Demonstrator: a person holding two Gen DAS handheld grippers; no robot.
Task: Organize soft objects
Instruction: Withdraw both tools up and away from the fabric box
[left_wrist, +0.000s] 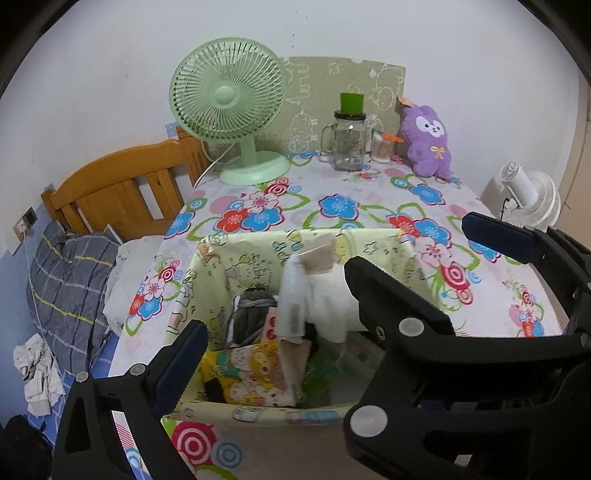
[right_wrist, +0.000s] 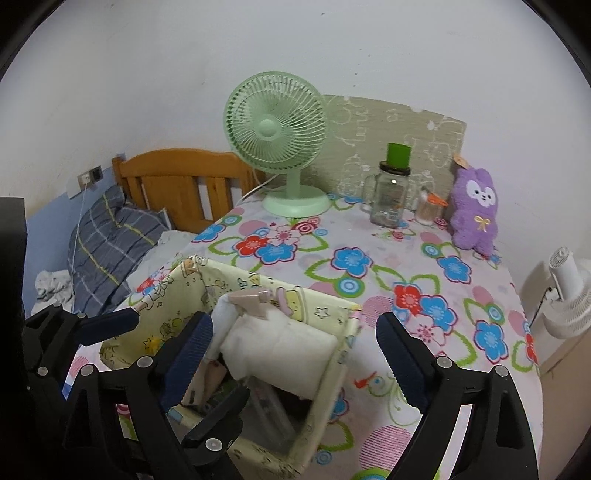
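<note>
Basket (left_wrist: 221, 254) contents jumbled, white bundle (right_wrist: 277, 343) hiding lower items

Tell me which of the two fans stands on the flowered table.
The green fan, on its round base by the wooden headboard. The white fan stands off the table's right edge.

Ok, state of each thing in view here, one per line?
Fabric bin: upright, open-topped, stuffed with soft items.
White cloth: inside the bin, released.
Left claw: open, empty.
Right claw: open, empty.
Glass jar: upright, lidded.
Green fan: upright.
Purple plush: propped upright against the wall.
</note>
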